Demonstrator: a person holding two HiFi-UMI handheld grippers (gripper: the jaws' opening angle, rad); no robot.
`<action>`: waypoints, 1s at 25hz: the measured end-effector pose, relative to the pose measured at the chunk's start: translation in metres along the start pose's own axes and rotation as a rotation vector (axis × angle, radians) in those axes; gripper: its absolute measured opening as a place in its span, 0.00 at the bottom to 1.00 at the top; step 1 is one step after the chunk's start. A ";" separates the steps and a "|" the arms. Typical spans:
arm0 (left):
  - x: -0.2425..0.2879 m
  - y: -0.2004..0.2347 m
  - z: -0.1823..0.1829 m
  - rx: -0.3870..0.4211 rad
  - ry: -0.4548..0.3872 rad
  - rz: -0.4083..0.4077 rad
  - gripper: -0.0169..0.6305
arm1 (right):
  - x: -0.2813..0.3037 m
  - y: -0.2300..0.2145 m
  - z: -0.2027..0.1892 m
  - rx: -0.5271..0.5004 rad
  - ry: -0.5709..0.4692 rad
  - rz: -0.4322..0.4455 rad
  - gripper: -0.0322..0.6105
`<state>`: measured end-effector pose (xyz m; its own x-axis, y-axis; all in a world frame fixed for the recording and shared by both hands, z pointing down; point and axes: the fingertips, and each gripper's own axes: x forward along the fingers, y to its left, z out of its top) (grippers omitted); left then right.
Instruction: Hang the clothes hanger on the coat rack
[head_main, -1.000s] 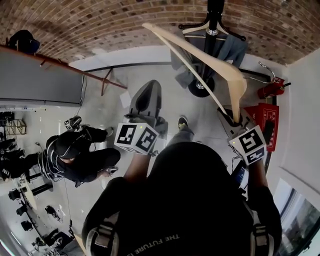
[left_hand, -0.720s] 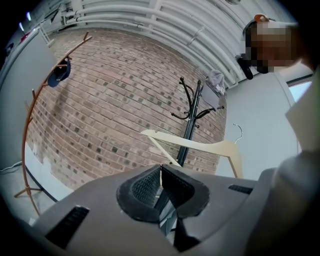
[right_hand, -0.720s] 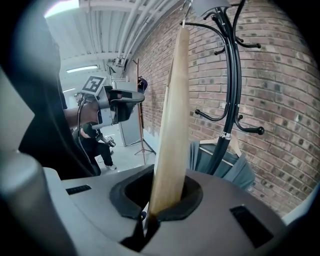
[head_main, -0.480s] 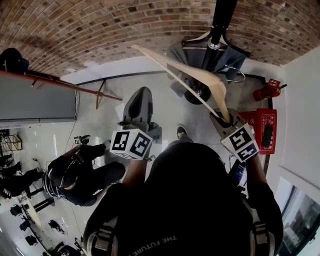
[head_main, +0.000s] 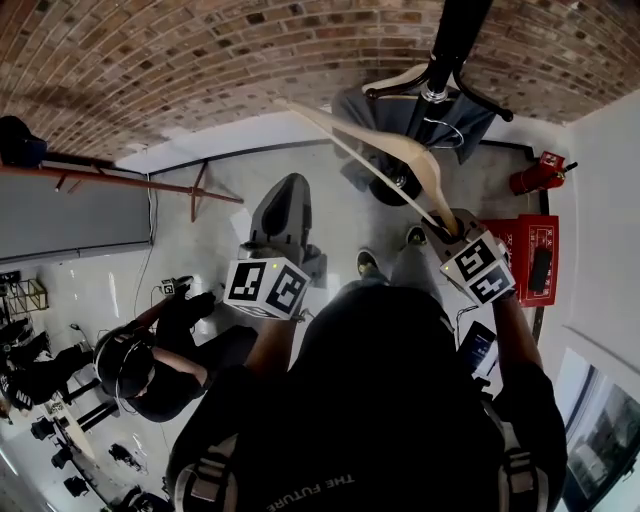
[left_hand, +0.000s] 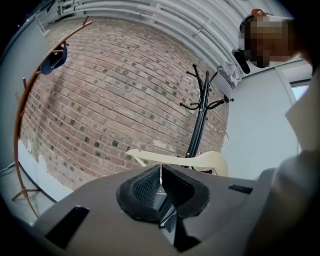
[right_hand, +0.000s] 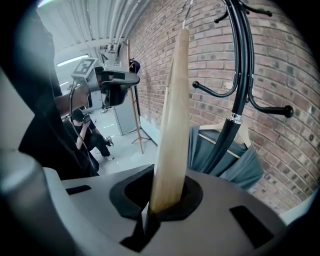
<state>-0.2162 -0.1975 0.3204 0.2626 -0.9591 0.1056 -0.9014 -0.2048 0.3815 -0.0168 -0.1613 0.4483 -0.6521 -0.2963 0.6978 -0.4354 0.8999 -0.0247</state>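
Note:
A pale wooden clothes hanger (head_main: 400, 150) slants up from my right gripper (head_main: 445, 225), which is shut on one end of it. In the right gripper view the hanger (right_hand: 172, 115) rises straight out of the jaws of that gripper (right_hand: 162, 200), beside the black coat rack (right_hand: 240, 100). The rack's pole (head_main: 452, 40) stands just beyond the hanger, and the hanger's wire hook (head_main: 440, 125) is close to it. My left gripper (head_main: 285, 215) hangs to the left, shut on nothing (left_hand: 161, 185). From there I see the hanger (left_hand: 200, 161) and rack (left_hand: 200, 115) ahead.
A grey garment (head_main: 455, 115) on another wooden hanger hangs on the rack. A brick wall runs behind. A red fire extinguisher (head_main: 535, 175) and red box (head_main: 535, 260) sit at the right wall. A person (head_main: 150, 360) crouches at the lower left, near a copper stand (head_main: 200, 185).
My right gripper and the hanger have moved left and toward the rack pole, bringing the wire hook up to it. The rack looks nearer. The left gripper has barely moved.

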 end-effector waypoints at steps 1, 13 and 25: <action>0.003 0.000 -0.002 0.001 0.006 0.004 0.07 | 0.004 -0.006 -0.003 -0.003 0.010 0.001 0.08; 0.034 -0.005 -0.008 0.000 0.037 0.048 0.07 | 0.048 -0.061 -0.038 0.035 0.138 0.049 0.08; 0.040 0.006 -0.023 -0.031 0.081 0.027 0.07 | 0.076 -0.080 -0.070 0.137 0.244 0.028 0.08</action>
<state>-0.2030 -0.2329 0.3479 0.2668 -0.9449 0.1894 -0.8976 -0.1721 0.4058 0.0121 -0.2332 0.5538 -0.5039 -0.1714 0.8466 -0.5101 0.8500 -0.1314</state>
